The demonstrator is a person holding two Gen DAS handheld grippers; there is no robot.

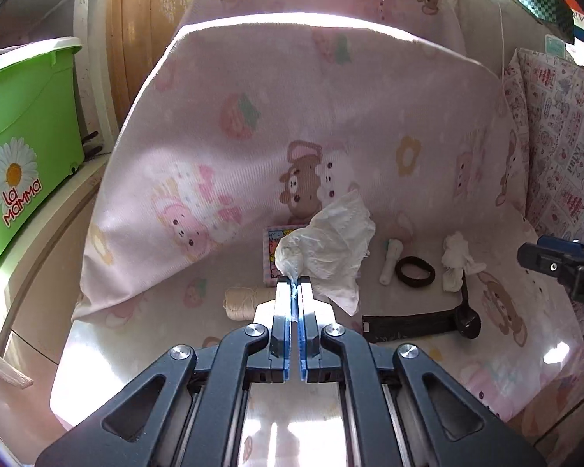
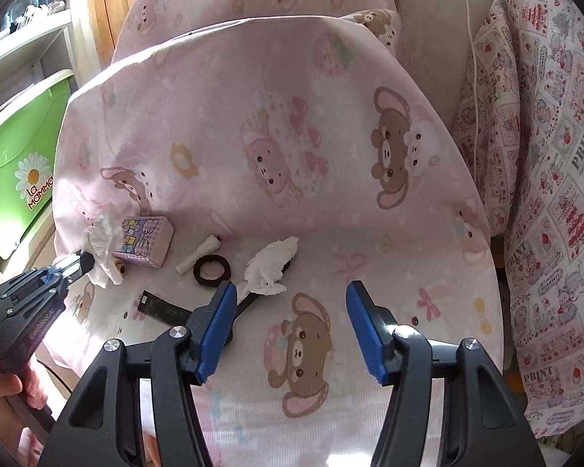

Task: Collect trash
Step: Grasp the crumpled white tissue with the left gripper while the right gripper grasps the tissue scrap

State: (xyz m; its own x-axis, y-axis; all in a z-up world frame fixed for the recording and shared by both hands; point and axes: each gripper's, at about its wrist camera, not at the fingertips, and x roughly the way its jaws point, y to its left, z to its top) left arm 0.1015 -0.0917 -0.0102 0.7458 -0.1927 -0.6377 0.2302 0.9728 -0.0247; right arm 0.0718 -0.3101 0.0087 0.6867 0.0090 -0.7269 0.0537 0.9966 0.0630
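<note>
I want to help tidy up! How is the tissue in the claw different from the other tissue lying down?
The held tissue is pinched in the shut left claw and hangs off the pink sheet; the loose tissue lies on that sheet, in front of the open right claw. The held tissue spreads out wider; the loose tissue is bunched up tighter. Both are white and crumpled.

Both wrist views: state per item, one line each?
left gripper: shut on crumpled tissue, lifted
right gripper: open, empty
second tissue wad: lying on the sheet
hair tie: flat on the sheet
patterned box: closed
green bin: contents not visible
</note>
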